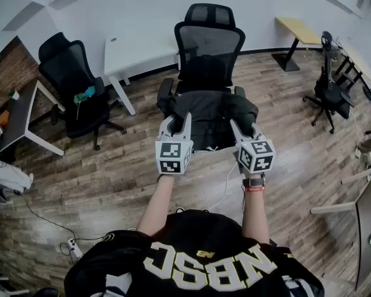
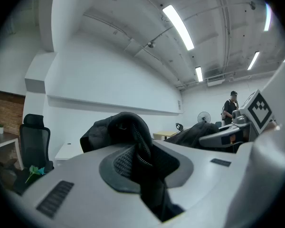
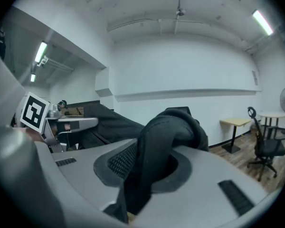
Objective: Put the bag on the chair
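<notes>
While the left hand-held gripper (image 2: 143,172) is clenched on a fold of the black bag (image 1: 211,117), a zipper line runs down the cloth right between its jaws. The right hand-held gripper (image 3: 141,175) is likewise clamped on a thick roll of the same dark fabric. From the head view, the bag is spread between the two grippers over the seat of the black mesh-back office chair (image 1: 209,41), in front of its backrest and between its armrests. It seems to rest on the seat, though the view does not settle whether it touches or hangs just above. A white tabletop (image 1: 138,49) stands behind the chair to the left. A second black office chair (image 1: 74,85), well apart on the wooden floor (image 1: 111,172), has something green on its seat.
</notes>
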